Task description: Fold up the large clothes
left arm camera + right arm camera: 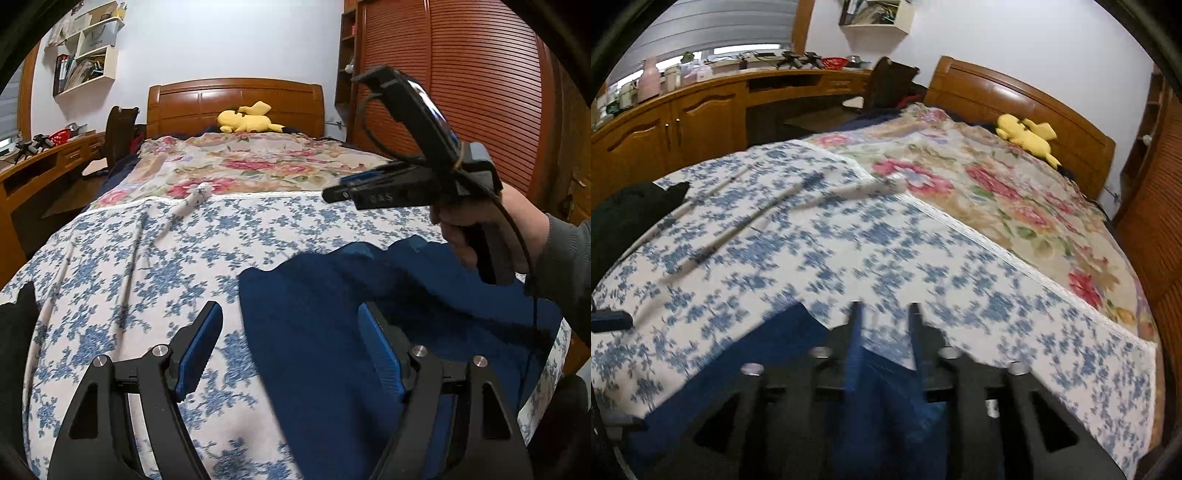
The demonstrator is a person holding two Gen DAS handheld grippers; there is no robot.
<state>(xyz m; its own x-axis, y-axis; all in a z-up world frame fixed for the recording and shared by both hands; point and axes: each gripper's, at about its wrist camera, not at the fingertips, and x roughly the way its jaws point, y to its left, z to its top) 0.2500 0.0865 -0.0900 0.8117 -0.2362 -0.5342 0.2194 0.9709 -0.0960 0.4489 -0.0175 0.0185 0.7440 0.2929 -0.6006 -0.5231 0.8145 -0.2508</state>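
A dark blue garment [332, 325] lies on the blue-flowered sheet [147, 258] at the near end of the bed. My left gripper [291, 332] is open, its jaws wide apart over the garment's left edge, holding nothing. My right gripper [332, 194] is raised above the garment in the left wrist view, with no cloth in its fingers. In the right wrist view the right gripper [884, 314] has its jaws partly apart above the blue garment [798, 362]; the view is blurred.
A black garment [631, 210] lies at the bed's left edge. A floral quilt [251, 166] and a yellow plush toy [247, 118] lie near the wooden headboard [236, 99]. A wooden desk [701, 107] stands left, a slatted wardrobe [461, 92] right.
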